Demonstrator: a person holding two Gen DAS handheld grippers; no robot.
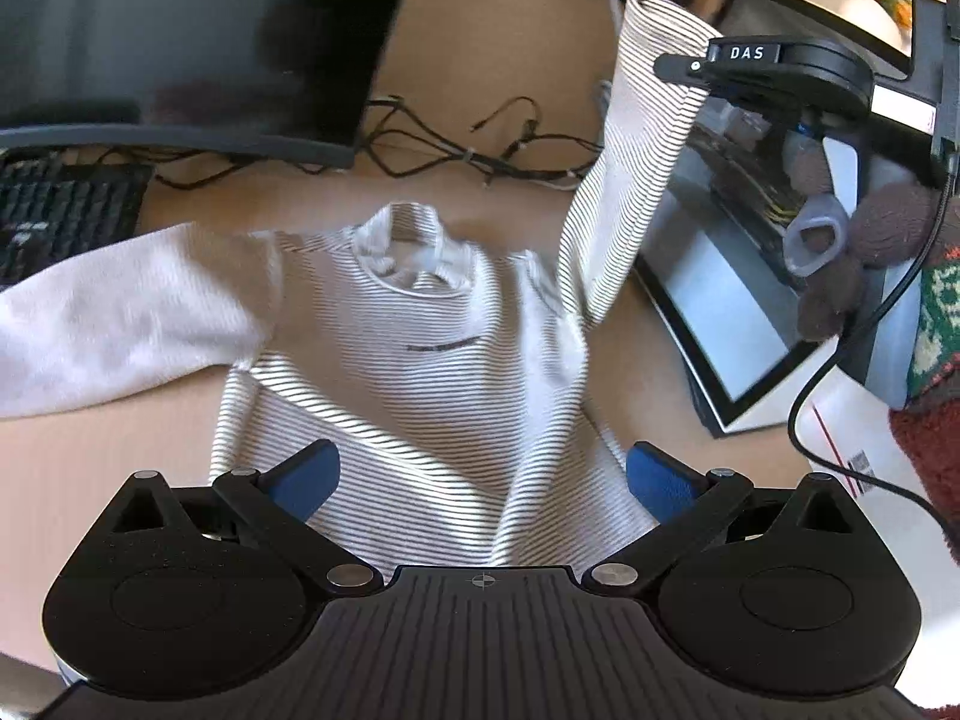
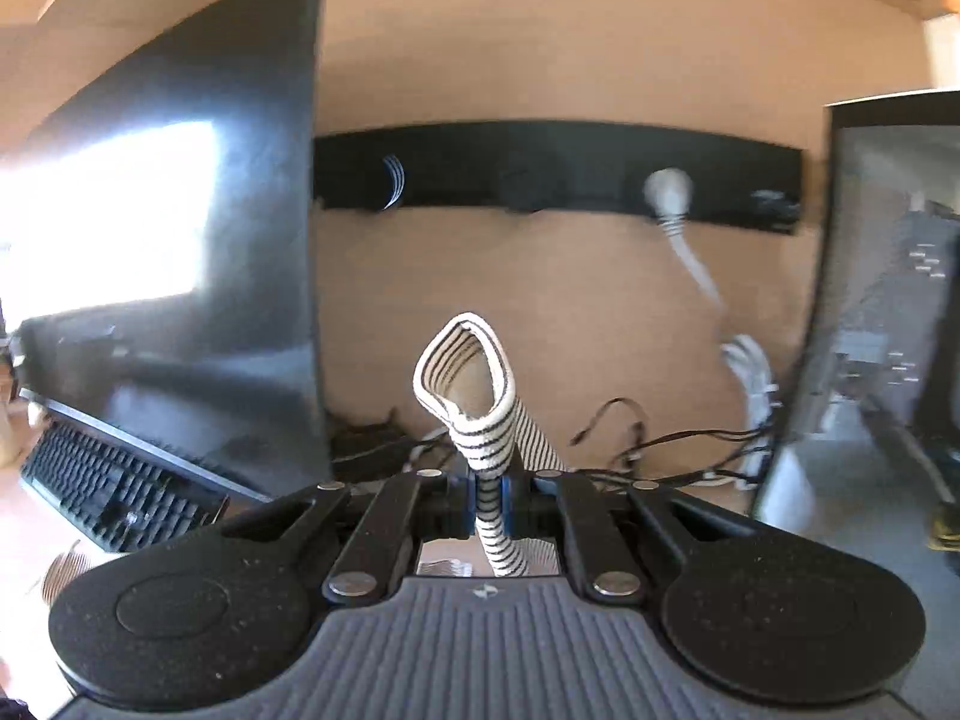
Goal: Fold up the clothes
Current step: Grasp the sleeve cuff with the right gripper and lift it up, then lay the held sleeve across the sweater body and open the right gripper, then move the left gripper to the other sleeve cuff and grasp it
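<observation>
A white shirt with thin black stripes lies face up on the wooden desk, collar pointing away from me. Its left sleeve stretches out flat to the left. The right sleeve is lifted up off the desk, held near its cuff by my right gripper, seen as a black body at upper right. In the right wrist view that gripper is shut on the sleeve, with the cuff standing open above its blue pads. My left gripper hovers open over the shirt's lower body.
A dark monitor and a black keyboard stand at the back left. Black cables tangle behind the collar. A second screen leans at the right, with a brown knitted toy and a black cord beside it.
</observation>
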